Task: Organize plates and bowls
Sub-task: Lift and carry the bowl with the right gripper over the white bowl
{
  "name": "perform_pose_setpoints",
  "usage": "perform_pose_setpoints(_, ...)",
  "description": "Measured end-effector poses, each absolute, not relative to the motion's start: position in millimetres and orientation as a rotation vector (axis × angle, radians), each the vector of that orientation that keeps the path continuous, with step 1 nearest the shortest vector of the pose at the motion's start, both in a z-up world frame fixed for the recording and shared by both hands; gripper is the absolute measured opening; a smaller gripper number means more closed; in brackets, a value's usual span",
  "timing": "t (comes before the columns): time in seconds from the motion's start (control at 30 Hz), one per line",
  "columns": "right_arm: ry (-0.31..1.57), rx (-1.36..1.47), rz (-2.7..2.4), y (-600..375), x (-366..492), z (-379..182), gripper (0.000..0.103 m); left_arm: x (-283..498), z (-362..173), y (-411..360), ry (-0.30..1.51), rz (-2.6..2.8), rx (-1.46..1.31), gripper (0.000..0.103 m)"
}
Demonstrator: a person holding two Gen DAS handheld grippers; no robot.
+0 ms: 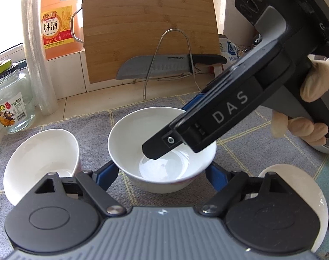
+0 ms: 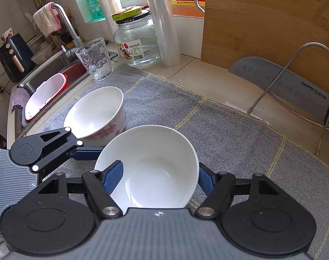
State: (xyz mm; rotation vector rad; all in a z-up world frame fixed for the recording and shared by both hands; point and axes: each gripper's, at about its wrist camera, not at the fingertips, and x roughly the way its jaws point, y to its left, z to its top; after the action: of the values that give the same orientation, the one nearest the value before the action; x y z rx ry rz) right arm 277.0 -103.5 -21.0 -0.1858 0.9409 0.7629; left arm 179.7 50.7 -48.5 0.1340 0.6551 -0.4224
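Note:
A white bowl (image 1: 162,149) stands on the grey cloth (image 1: 261,162) between my left gripper's (image 1: 162,173) open fingers, which sit on either side of its base. My right gripper (image 2: 158,177) holds the same bowl (image 2: 155,169): one blue finger (image 2: 113,178) lies inside the rim, the other outside its wall. In the left wrist view that gripper (image 1: 164,138) reaches down into the bowl from the right. A second white bowl with pink flowers (image 1: 41,162) stands to the left, also in the right wrist view (image 2: 97,117). A third white dish (image 1: 311,195) lies at the lower right.
A bamboo cutting board (image 1: 147,26), a knife (image 1: 164,65) on a wire rack (image 1: 170,65), a cooking wine bottle (image 1: 56,19), a glass jar (image 1: 10,99) and plastic wrap rolls (image 1: 36,54) line the back. A glass tumbler (image 2: 96,59) and the sink (image 2: 54,78) lie left.

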Motion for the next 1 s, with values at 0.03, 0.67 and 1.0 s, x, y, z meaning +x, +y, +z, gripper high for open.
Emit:
perform_pose_setpoints(0.03,0.936,-0.185,0.761,-104,275,-18,0.078,178,-46,50,0.652,-0.426,0.138,0.087)
perform_pose_setpoints(0.67,0.841,-0.136,0.711,-133,206,26,0.08,128,-7,33,0.625,-0.515,0.181,0.087)
perform_pose_setpoints(1.0,0.82,-0.106,0.669,-148,165,29,0.08,96,0,22,0.618,-0.562,0.204,0.087)
